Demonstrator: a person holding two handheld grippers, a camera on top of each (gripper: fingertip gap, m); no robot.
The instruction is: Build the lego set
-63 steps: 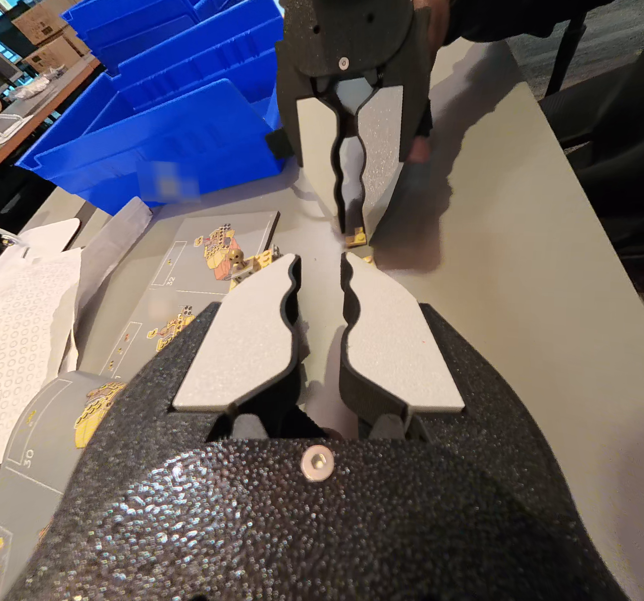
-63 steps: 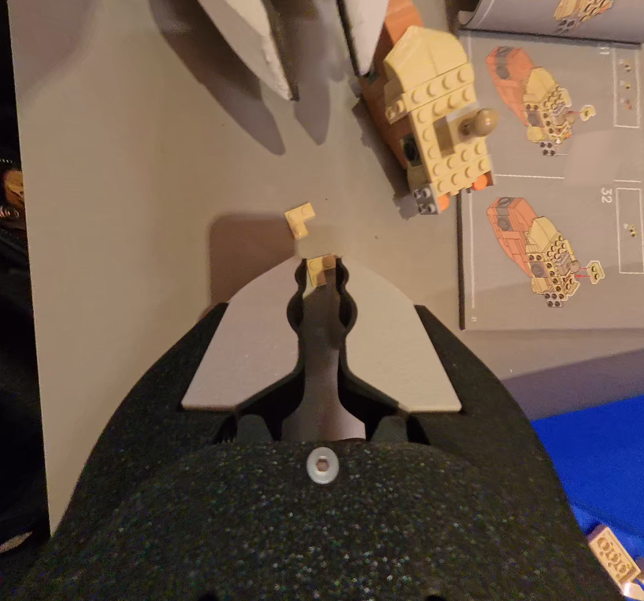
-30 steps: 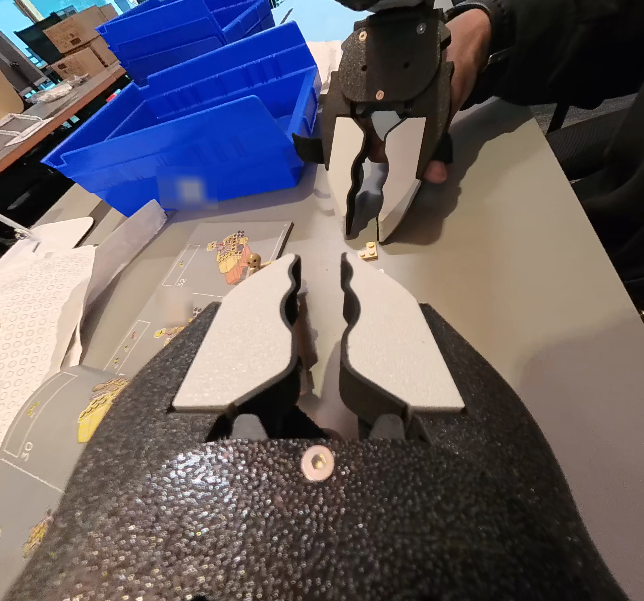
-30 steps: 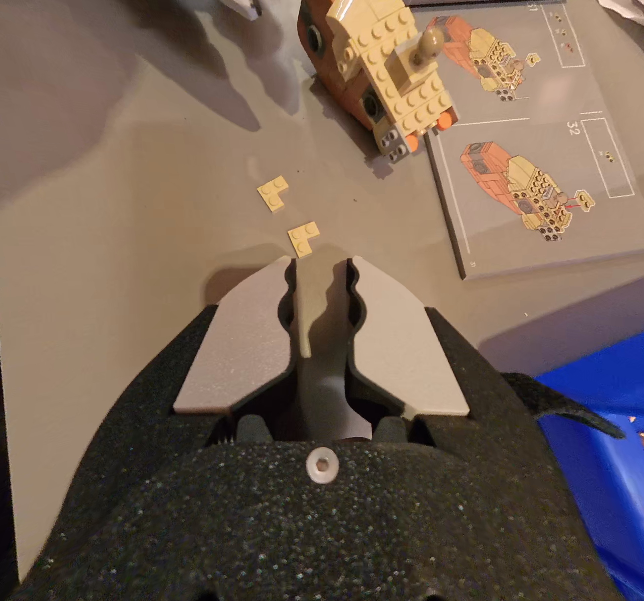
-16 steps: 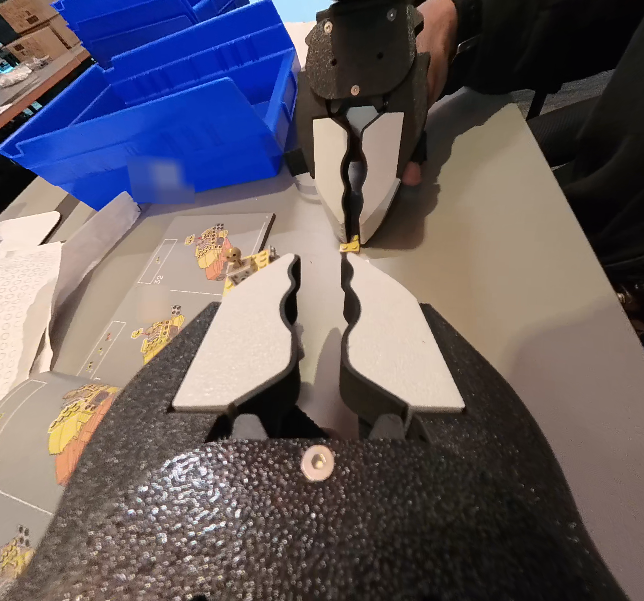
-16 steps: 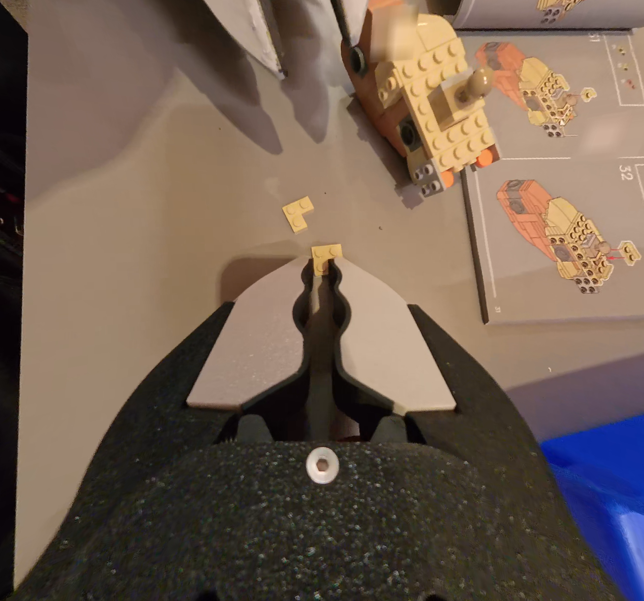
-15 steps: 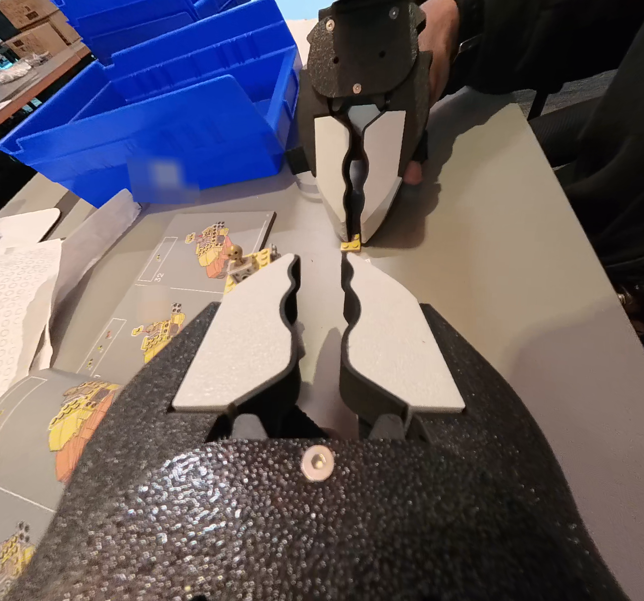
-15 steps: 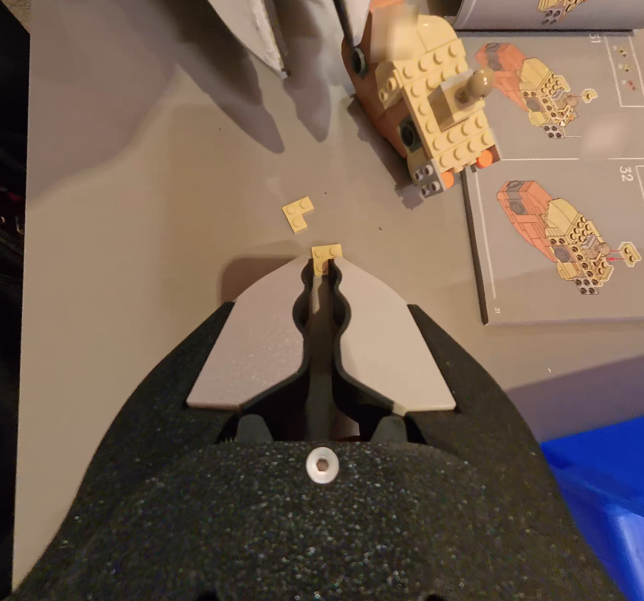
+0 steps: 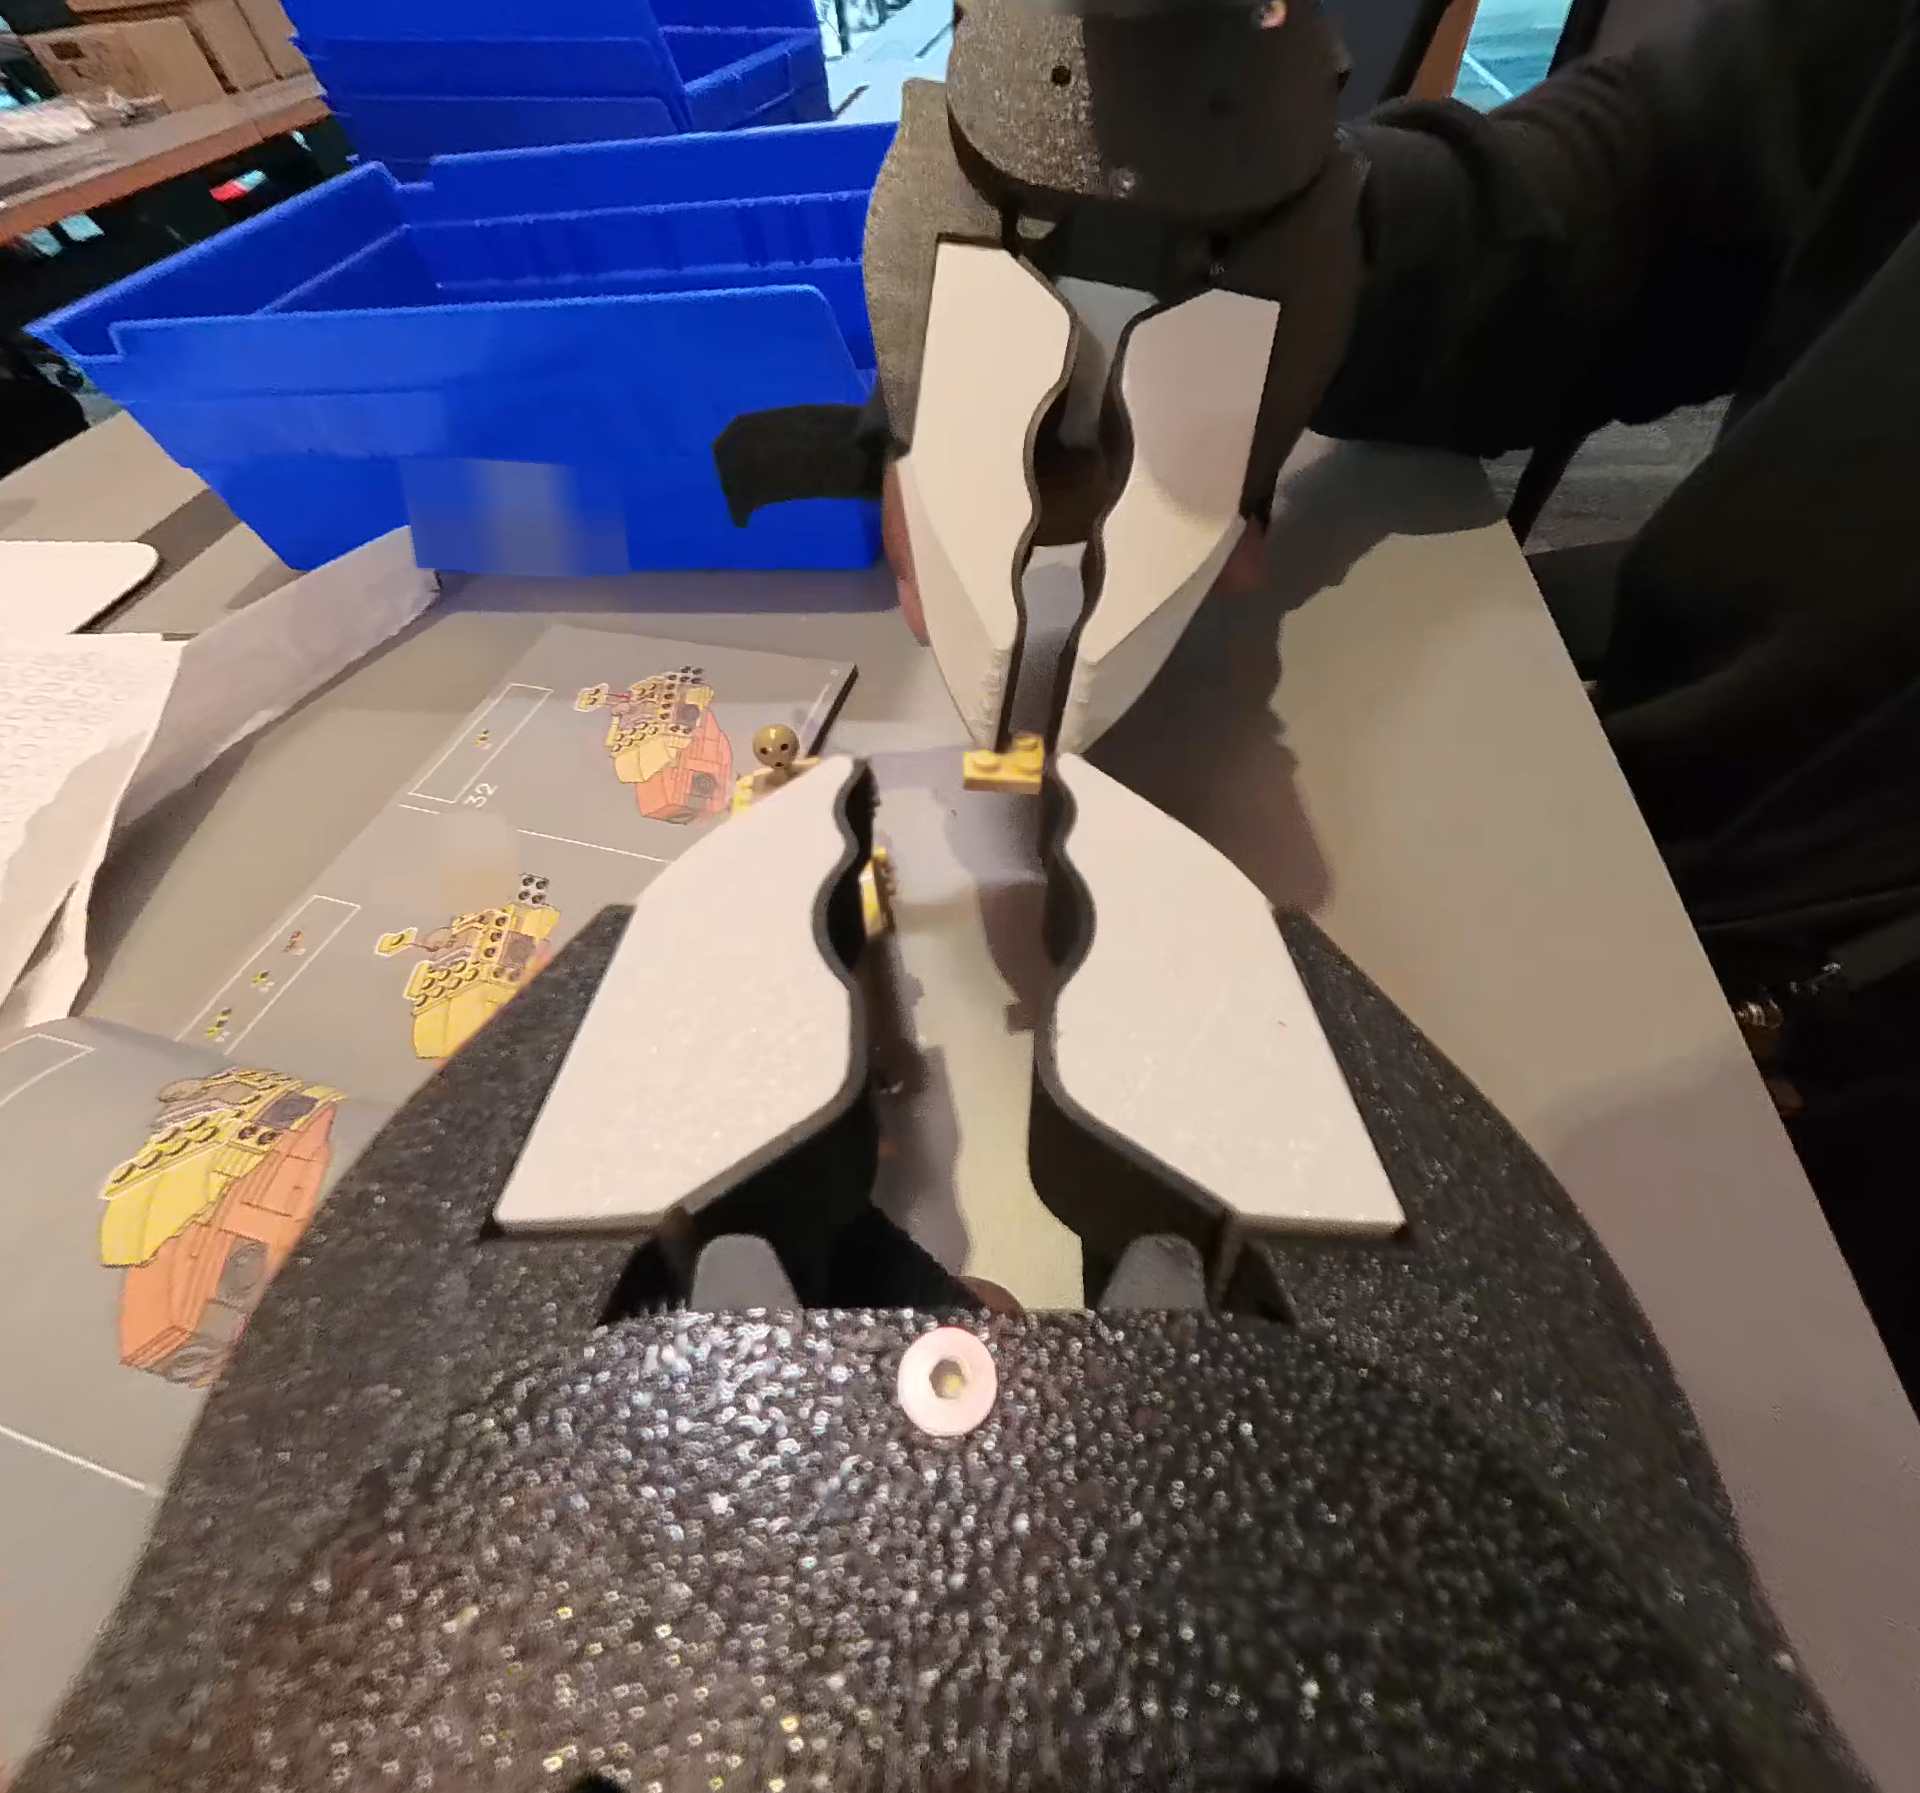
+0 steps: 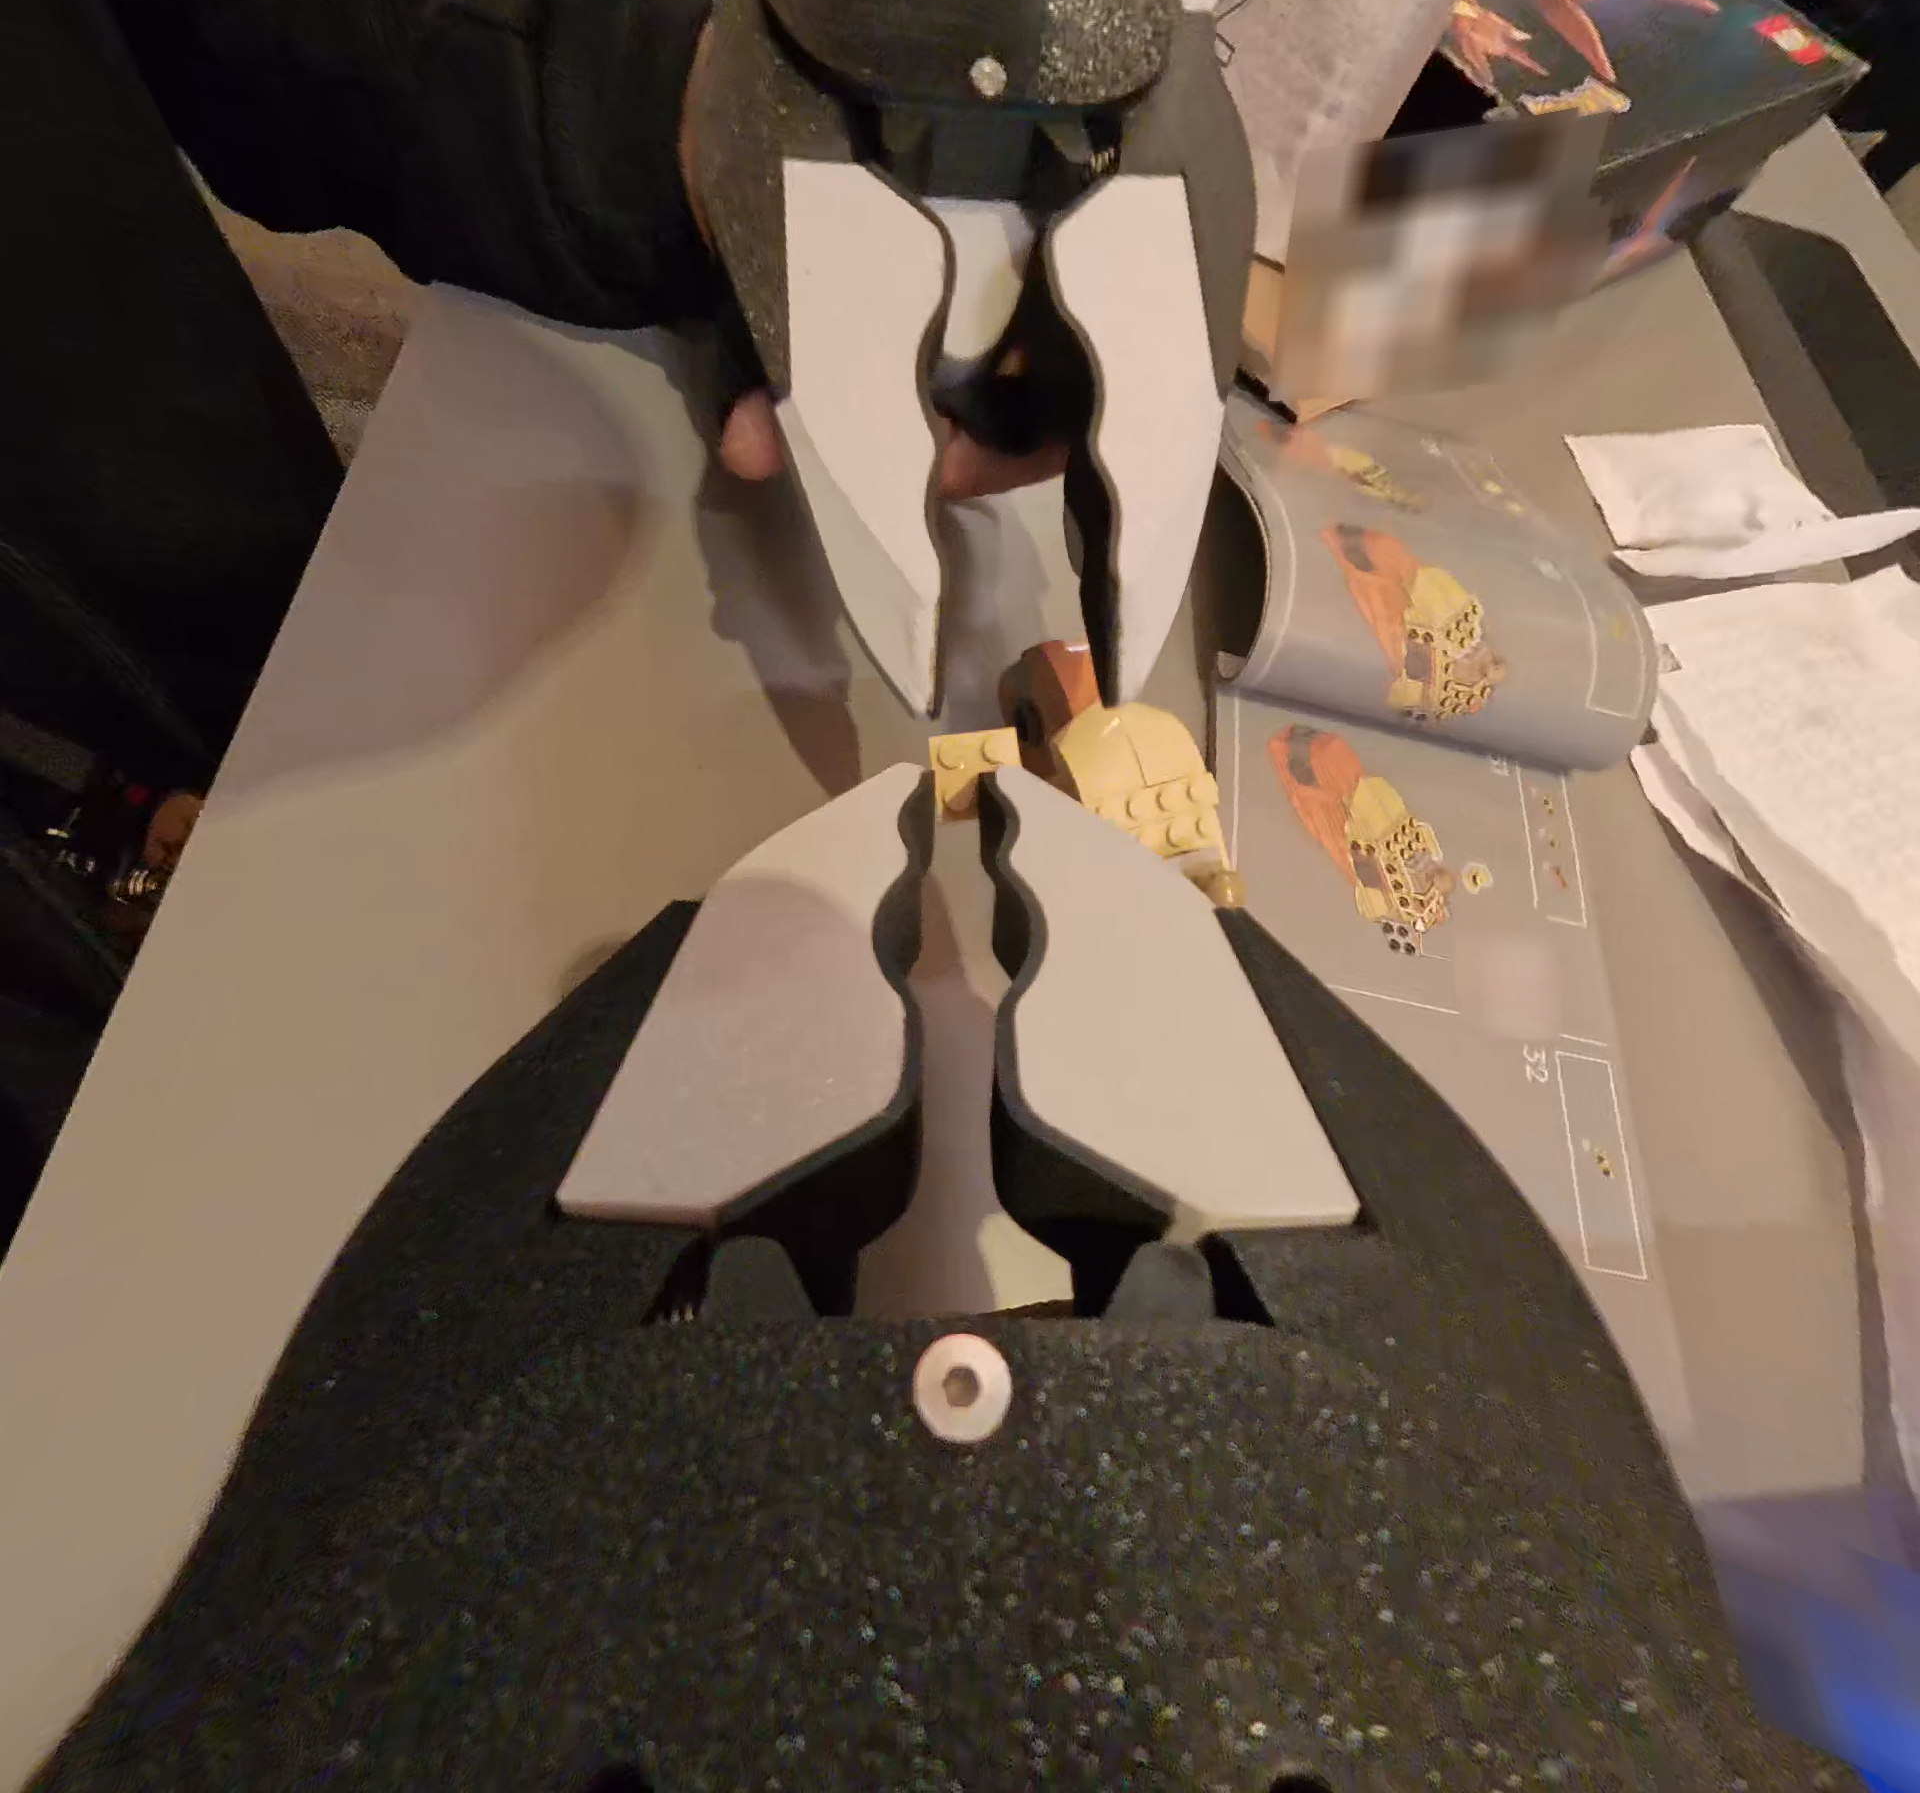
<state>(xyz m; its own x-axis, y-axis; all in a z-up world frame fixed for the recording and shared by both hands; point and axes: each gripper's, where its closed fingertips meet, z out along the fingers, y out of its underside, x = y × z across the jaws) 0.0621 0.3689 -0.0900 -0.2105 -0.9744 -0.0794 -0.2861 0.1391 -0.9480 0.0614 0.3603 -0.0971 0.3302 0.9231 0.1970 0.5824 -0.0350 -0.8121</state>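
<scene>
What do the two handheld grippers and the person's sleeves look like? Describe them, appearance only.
Both match: the left gripper and right gripper have rounded black bodies with a pebbled, glittery texture and one silver screw at the centre. Each carries two flat pale-grey fingers with wavy black inner edges tapering to points. A black strap sticks out from the right gripper's side. The person wears black long sleeves.

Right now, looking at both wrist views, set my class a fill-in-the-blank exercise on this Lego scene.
1. The right gripper pinches a small ____ plate.
2. The left gripper is ____ and holds nothing.
3. The bins behind the booklet are ____.
4. The model is tan and ____.

Missing words: tan; open; blue; orange
</scene>
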